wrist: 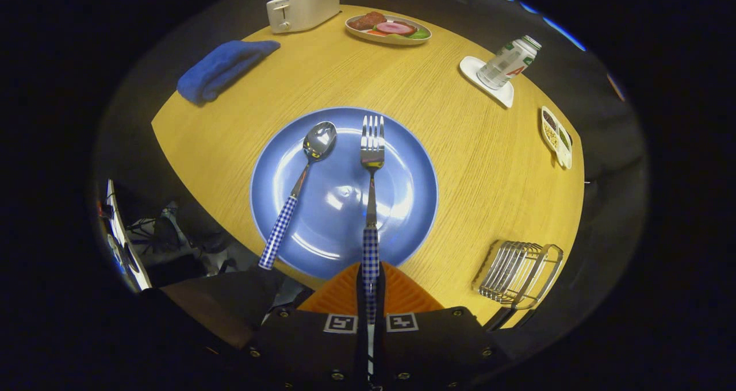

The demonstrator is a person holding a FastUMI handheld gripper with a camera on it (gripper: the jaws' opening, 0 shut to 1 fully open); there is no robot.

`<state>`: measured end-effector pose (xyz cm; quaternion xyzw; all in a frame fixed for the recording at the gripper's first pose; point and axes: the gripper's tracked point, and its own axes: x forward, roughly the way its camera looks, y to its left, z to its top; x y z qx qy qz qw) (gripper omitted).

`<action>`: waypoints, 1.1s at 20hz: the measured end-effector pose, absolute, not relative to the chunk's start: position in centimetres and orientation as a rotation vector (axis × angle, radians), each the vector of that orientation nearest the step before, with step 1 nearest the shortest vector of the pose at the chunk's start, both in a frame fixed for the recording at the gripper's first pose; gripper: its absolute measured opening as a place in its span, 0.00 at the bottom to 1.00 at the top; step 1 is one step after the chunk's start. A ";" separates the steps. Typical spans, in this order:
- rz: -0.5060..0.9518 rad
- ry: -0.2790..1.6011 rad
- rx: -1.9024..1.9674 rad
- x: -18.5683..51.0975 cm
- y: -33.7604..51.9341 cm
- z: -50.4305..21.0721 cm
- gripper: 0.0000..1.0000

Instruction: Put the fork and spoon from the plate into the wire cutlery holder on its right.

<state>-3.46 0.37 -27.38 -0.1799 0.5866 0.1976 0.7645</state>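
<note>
At the bottom centre of the frame the gripper has its two orange fingers pressed together on the blue-checked handle of the fork, so it's clamped on it (handle end runs down into the narrow slit between the pads). The fork's tines point away, up the frame, over the middle of the blue plate; can't tell whether the tines touch the plate or sit just above it. The spoon lies to the fork's left on the same plate, bowl up near the far rim, checked handle slanting down-left w/ its end past the near rim. The wire cutlery holder stands on the wooden table at lower right, near the table's edge, apart from the plate. Farther back: a folded blue cloth upper left, a toaster at top, a plate of food beside it, a bottle on a white coaster upper right, and a divided snack tray at the right edge.
</note>
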 end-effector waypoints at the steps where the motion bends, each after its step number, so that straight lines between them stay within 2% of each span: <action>1: 0.423 1.273 -0.410 -3.5 -0.4 -27.0 0.04; 15: 0.251 1.378 -0.514 -7.0 -12.5 -21.4 0.04; 22: 0.174 1.515 -0.579 -9.4 -18.9 -19.9 0.04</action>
